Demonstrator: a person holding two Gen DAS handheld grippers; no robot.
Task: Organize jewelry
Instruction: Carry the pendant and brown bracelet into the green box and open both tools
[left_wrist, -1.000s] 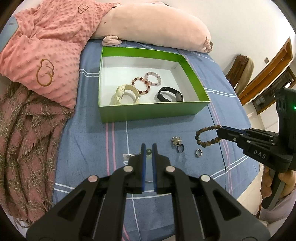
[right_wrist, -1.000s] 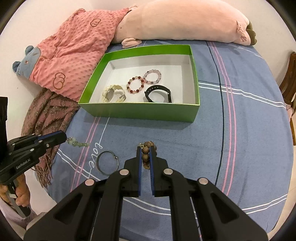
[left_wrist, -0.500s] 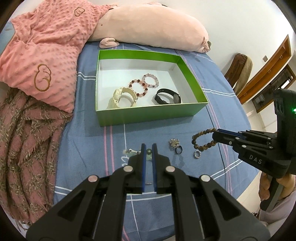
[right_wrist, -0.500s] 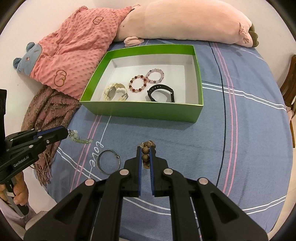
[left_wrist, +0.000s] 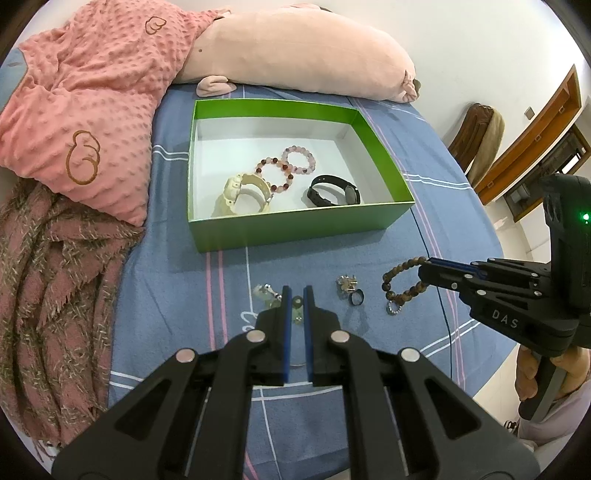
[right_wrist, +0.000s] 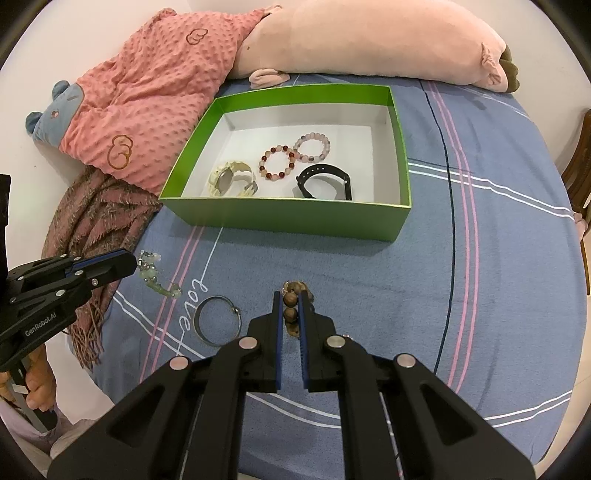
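Observation:
My left gripper (left_wrist: 297, 295) is shut on a pale green bead string (right_wrist: 159, 282), which dangles from its tips at the left of the right wrist view. My right gripper (right_wrist: 290, 300) is shut on a brown wooden bead bracelet (left_wrist: 400, 282), whose loop hangs from its tips (left_wrist: 424, 266). I cannot tell whether either piece touches the bed. Beyond both stands an open green box (left_wrist: 295, 227) (right_wrist: 284, 219). In it lie a cream watch (left_wrist: 242, 194), a red-and-white bead bracelet (left_wrist: 275, 173), a pink bead bracelet (left_wrist: 299, 158) and a black band (left_wrist: 334, 190).
On the blue bedsheet (right_wrist: 424, 295) lie a silver bangle (right_wrist: 216, 321), a dark ring (left_wrist: 356, 297), a small silver ring (left_wrist: 393, 308) and a silver trinket (left_wrist: 346, 284). A pink dotted cushion (left_wrist: 85, 96), a long pink plush (left_wrist: 295, 48) and a fringed blanket (left_wrist: 51, 288) border the bed.
The green bead string has swung a little under the left gripper. Both grippers keep their hold and stay about where they were.

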